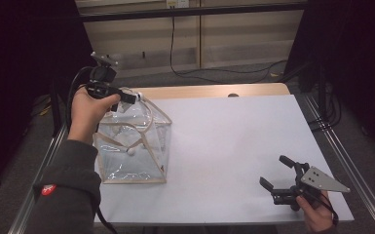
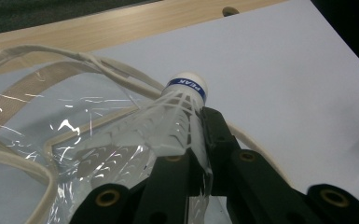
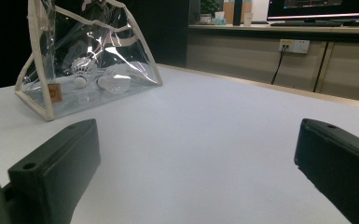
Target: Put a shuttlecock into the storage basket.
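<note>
A white shuttlecock (image 2: 177, 116) is pinched between the left gripper's (image 1: 126, 96) jaws above a clear bag (image 1: 134, 146). The right gripper (image 1: 278, 173) is held spread wide, empty, over the table (image 1: 234, 141).

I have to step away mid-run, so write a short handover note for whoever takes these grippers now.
Left gripper: shut on a shuttlecock, held over the open top of the clear bag.
Right gripper: open, holding nothing, low over the white table at the near right.
Done: at least two shuttlecocks lie in the bag.
Left: lower the held one in and release it.
</note>
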`<action>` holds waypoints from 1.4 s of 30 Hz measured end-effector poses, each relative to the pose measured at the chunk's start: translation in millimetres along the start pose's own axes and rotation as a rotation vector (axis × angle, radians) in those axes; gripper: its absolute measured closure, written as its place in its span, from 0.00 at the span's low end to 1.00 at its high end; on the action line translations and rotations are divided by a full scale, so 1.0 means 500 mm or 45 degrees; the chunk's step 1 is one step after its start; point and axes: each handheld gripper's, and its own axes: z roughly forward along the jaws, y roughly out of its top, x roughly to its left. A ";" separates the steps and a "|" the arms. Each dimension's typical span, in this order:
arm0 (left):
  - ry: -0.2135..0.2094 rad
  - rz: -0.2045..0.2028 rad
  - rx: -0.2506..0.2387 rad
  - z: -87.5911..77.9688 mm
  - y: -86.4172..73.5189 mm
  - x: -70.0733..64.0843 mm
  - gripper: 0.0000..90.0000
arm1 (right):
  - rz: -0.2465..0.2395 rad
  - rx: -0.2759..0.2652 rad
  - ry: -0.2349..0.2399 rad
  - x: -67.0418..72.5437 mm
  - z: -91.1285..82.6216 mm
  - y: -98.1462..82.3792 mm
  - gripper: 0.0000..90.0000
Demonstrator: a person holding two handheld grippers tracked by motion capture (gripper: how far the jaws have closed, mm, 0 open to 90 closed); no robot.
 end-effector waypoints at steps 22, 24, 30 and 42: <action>0.040 -0.003 0.006 0.012 -0.011 0.019 0.98 | -0.005 -0.003 0.001 -0.001 0.000 0.000 0.00; 0.045 -0.001 0.007 0.013 -0.012 0.020 0.98 | -0.005 -0.004 0.001 0.000 0.000 0.000 0.00; 0.050 0.002 0.018 0.018 -0.016 0.026 0.98 | -0.004 -0.003 0.000 -0.001 -0.001 0.000 0.00; 0.068 -0.006 0.029 0.025 -0.026 0.041 0.98 | -0.005 -0.004 0.001 0.000 0.000 0.000 0.00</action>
